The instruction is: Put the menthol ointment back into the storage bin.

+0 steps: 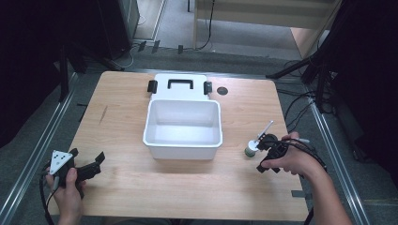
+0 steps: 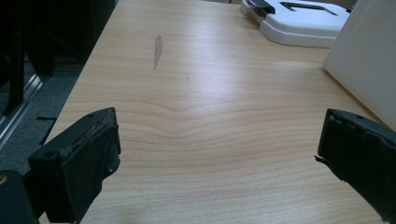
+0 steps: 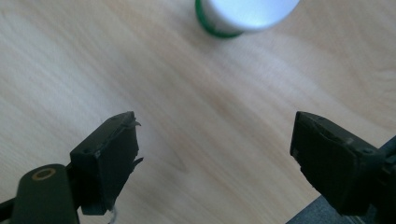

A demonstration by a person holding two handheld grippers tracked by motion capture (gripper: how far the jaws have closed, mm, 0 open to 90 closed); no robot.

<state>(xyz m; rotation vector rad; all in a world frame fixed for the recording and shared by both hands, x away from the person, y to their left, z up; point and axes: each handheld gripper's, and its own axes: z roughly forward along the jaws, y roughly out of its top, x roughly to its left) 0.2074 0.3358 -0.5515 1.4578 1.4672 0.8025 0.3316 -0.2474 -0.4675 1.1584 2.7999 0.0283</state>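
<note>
A white open box [image 1: 183,140] stands mid-table, its lid [image 1: 180,86] with a black handle lying flat behind it. To the right of the box sits a small round container [image 1: 252,149] with a white top and a green rim. My right gripper [image 1: 266,146] hovers just beside it, tilted down. In the right gripper view the container [image 3: 243,14] lies ahead of the open right gripper [image 3: 215,133], outside the jaws. My left gripper [image 1: 97,164] is open at the near left corner. In the left gripper view the left gripper [image 2: 219,133] frames bare wood.
The wooden table [image 1: 122,187] has a dark streak [image 2: 157,49] on its left side and a small dark disc [image 1: 222,90] near the far edge. The box wall [image 2: 369,60] and lid [image 2: 303,28] lie right of the left gripper. Metal rails and cables run along both table sides.
</note>
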